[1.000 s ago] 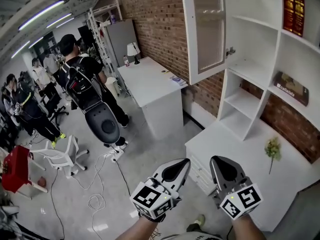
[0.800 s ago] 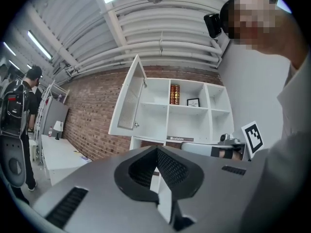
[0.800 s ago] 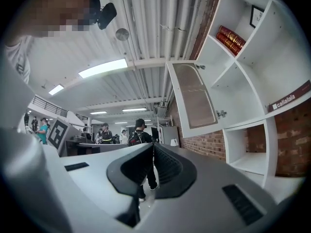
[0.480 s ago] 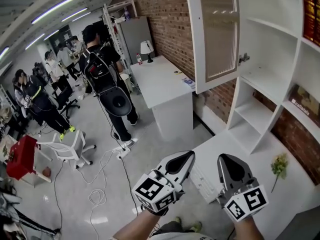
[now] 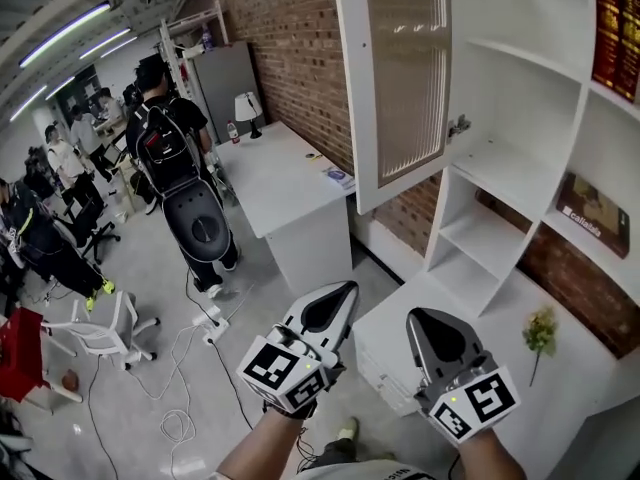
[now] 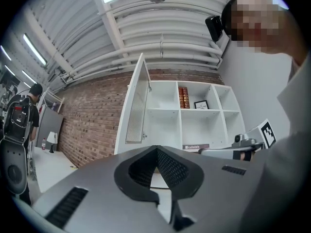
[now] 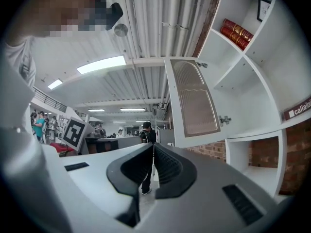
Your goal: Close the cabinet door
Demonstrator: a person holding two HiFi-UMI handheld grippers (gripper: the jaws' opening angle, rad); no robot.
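Person with backpack [image 5: 165,153]: far left on the floor, back turned.
Left hand-held gripper [image 5: 332,306]: jaws pressed together with nothing between them, held in the air below the door and apart from it.
Cabinet door [image 5: 395,78]: swung wide open, hinged at its right edge to the white shelf unit [image 5: 500,158].
Right hand-held gripper [image 5: 425,330]: jaws together, empty, just beside the left one, above the white tabletop [image 5: 590,368].
Flower sprig [image 5: 540,333]: lying on that tabletop, far right.
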